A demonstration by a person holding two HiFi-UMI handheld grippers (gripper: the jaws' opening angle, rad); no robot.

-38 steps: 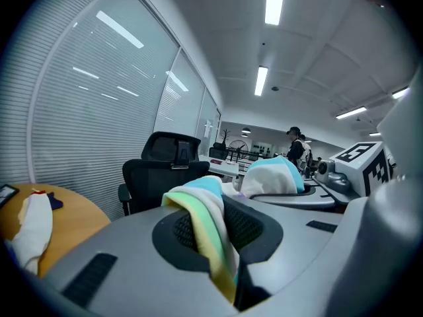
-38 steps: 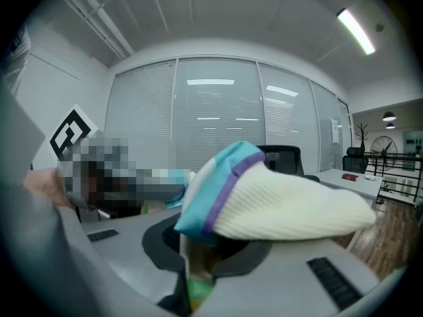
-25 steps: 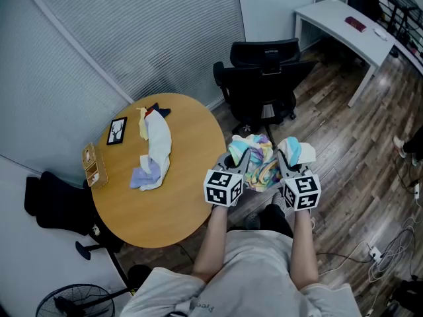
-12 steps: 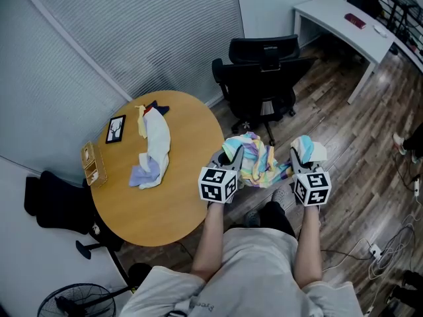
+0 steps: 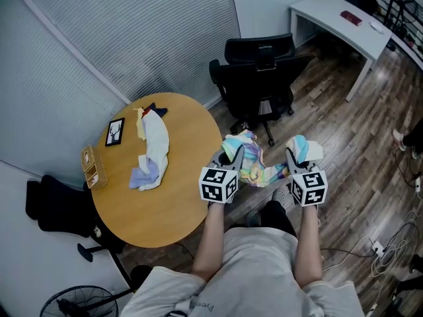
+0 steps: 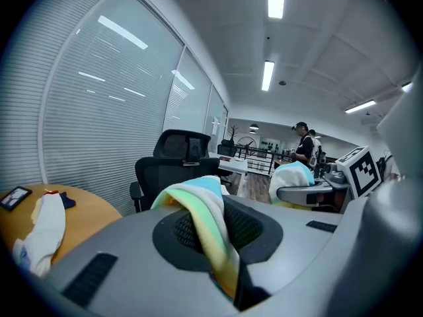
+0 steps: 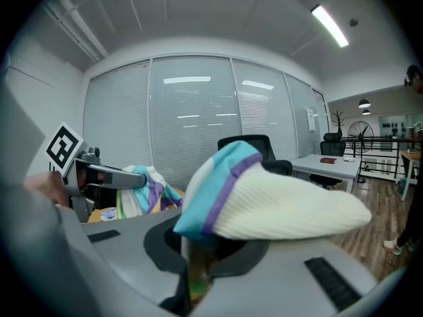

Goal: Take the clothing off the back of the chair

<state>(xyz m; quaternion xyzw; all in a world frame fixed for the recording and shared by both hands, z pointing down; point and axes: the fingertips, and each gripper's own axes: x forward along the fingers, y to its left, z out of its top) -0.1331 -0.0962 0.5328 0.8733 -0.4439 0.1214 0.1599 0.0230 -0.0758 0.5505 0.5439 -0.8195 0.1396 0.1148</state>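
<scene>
A striped, pastel-coloured garment (image 5: 254, 166) hangs in the air between my two grippers, clear of the black office chair (image 5: 259, 71) beyond it. My left gripper (image 5: 230, 157) is shut on the garment's left part (image 6: 201, 210). My right gripper (image 5: 295, 152) is shut on its right part, a turquoise, purple and cream edge (image 7: 264, 197). Each gripper shows in the other's view: the right gripper (image 6: 310, 189) and the left gripper (image 7: 122, 176). The chair's back (image 6: 184, 152) is bare.
A round wooden table (image 5: 158, 170) stands at the left with a white and pale-blue cloth (image 5: 153, 152), a small framed picture (image 5: 116, 132) and a small wooden box (image 5: 94, 166). A white desk (image 5: 344, 28) is far right. People stand far off (image 6: 305, 144).
Both grippers have drawn apart, and the garment has spread out between them. The right gripper has moved right and slightly down; the left has barely shifted.
</scene>
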